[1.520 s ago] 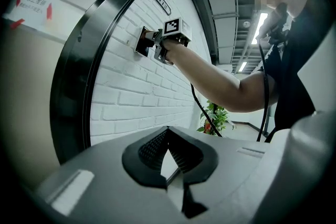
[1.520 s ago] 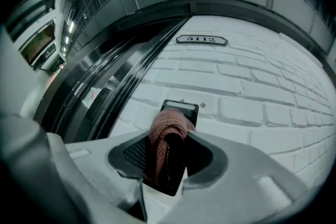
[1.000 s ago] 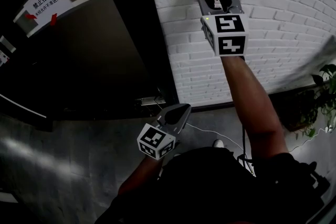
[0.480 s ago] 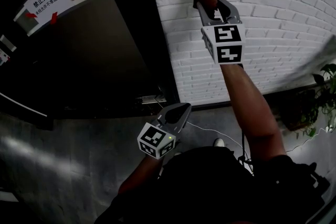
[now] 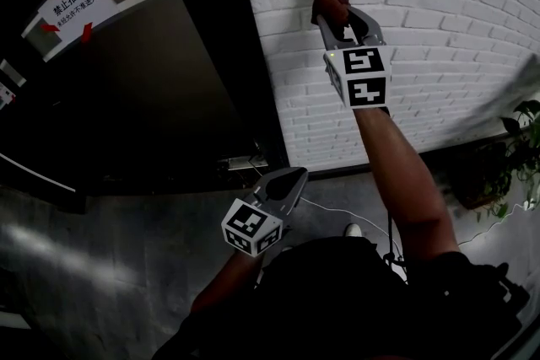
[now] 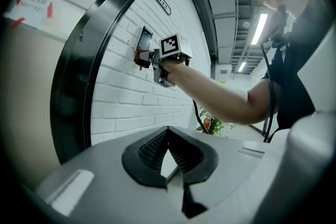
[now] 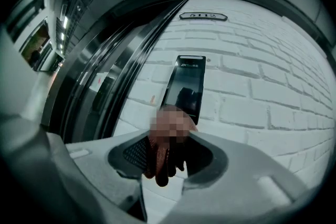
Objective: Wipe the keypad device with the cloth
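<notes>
– Jaws on the right: what had they got?
– Clamped hard on the cloth [image 7: 157,162], a reddish-brown wad bunched between the pads and poking out past the tips of my right gripper [image 7: 170,144]. Nothing else was in there, only fabric.
– And the target?
– Dead ahead of that wad and a touch above it was the keypad device [image 7: 187,84], a dark slab mounted on the white brick wall [image 7: 252,97], its long axis running up the wall. The cloth sat at its lower edge. Whether it was pressing on the face or just short of it, I couldn't tell.
– So which way did the stroke want to go?
– Upward along that long axis, by my reckoning, with the wad pushed forward onto the face. Most of the panel lay above the cloth, so that was the ground left to cover.
– Your other hand?
– My left gripper [image 5: 283,184] hung low by my waist, well apart from the device, jaws closed tip to tip with nothing between them. The right was plainly the nearer one, with that arm stretched up to the wall.
– Anything alongside?
– A dark door frame [image 5: 228,55] stood off to the device's left, with a strip of brick between them. I judged there was room enough, provided the wipe ran straight.
</notes>
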`<state>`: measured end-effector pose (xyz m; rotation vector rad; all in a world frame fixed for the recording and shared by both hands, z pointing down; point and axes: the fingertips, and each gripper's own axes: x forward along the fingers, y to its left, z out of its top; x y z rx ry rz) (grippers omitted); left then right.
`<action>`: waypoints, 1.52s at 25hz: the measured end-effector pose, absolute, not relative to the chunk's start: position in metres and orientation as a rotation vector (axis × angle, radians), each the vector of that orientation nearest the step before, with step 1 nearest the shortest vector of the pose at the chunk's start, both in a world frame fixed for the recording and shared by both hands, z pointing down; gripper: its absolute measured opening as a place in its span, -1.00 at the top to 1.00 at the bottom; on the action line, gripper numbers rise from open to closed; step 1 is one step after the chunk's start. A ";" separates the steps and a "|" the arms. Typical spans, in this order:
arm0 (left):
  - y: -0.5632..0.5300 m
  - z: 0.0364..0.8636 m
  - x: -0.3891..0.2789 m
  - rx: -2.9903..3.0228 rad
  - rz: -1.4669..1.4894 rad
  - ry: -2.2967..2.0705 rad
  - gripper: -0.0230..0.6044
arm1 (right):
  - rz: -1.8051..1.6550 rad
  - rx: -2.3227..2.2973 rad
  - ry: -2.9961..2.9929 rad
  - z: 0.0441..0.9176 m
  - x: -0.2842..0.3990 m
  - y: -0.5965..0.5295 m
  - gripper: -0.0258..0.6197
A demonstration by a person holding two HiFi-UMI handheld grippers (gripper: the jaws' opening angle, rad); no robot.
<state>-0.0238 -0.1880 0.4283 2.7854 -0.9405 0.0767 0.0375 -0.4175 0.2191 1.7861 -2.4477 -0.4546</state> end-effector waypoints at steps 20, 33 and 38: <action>-0.170 0.433 -0.050 2.801 0.068 -0.839 0.87 | -0.212 1.748 -2.439 0.267 0.042 -0.392 0.48; -0.169 0.439 -0.073 2.776 0.047 -0.943 0.87 | 0.138 1.396 -2.662 0.401 0.052 -0.216 0.48; -0.159 0.432 -0.067 2.740 0.022 -1.070 0.87 | 0.202 1.314 -2.734 0.415 0.061 -0.158 0.48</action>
